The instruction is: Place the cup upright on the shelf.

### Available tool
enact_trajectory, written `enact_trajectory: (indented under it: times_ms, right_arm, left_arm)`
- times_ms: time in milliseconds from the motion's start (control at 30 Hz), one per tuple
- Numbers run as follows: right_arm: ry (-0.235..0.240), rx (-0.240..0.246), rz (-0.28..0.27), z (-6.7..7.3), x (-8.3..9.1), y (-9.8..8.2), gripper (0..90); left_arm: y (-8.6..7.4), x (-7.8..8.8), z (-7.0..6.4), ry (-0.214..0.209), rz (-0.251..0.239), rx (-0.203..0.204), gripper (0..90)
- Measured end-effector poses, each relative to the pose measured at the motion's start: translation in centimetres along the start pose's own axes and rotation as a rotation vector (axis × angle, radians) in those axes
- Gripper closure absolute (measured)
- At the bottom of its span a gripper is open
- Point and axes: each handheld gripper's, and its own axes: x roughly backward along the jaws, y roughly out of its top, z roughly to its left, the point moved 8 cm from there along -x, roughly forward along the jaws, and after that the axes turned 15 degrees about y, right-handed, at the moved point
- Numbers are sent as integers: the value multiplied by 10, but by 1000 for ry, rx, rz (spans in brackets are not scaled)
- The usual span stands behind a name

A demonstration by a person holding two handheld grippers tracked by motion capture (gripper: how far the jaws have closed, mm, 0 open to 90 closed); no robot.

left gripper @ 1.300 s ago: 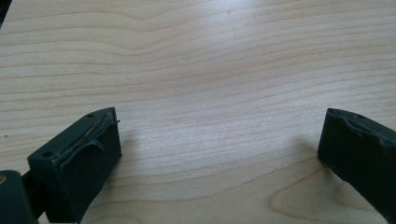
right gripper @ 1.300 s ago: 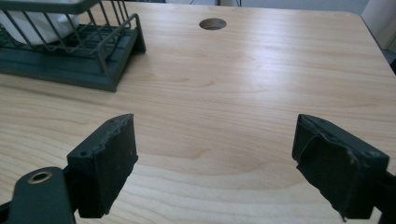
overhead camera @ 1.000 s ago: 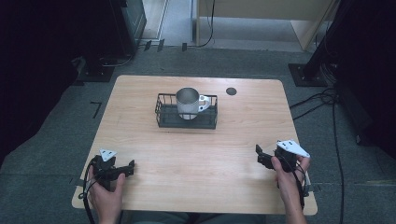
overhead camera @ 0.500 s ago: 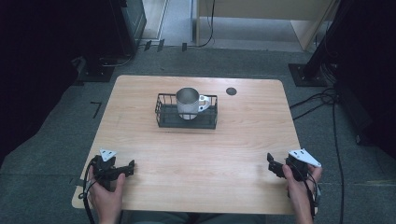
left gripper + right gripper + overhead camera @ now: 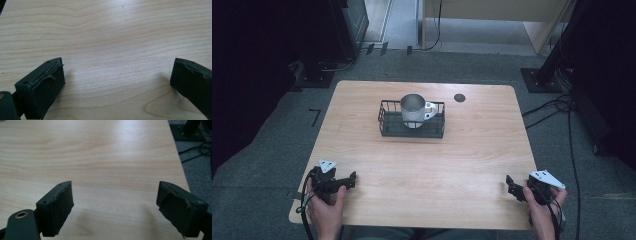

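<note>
A metal mug (image 5: pixel 414 110) with a white handle stands upright inside a black wire basket (image 5: pixel 388 125) at the middle back of the wooden table (image 5: pixel 427 165). My left gripper (image 5: pixel 348 180) rests near the table's front left corner, held by a hand, open with nothing between its jaws. In the left gripper view the gripper (image 5: pixel 117 75) has bare wood between its spread jaws. My right gripper (image 5: pixel 511 186) sits near the front right corner, also open and empty. Over bare wood in the right gripper view, the gripper (image 5: pixel 115 195) stands close to the table's right edge.
A small dark round disc (image 5: pixel 459 98) lies on the table behind and right of the basket. Cables (image 5: pixel 562 107) and a black stand base (image 5: pixel 539 80) lie on the grey floor to the right. Dark equipment stands at the back left.
My right gripper has drawn back toward the front right corner of the table, lower and farther right. The left gripper, mug and basket have not moved.
</note>
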Motion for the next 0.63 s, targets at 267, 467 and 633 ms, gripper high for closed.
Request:
enact_trajectory:
  times_ms: [267, 467, 633]
  right_arm:
    - [-9, 42, 73, 0, -3, -10, 146]
    - [-6, 40, 79, -1, -3, -11, 122]
    - [-13, 33, 77, 0, -3, -11, 123]
  left_arm:
    - [0, 0, 0, 0, 0, 0, 0]
    - [0, 0, 0, 0, 0, 0, 0]
    - [0, 0, 0, 0, 0, 0, 0]
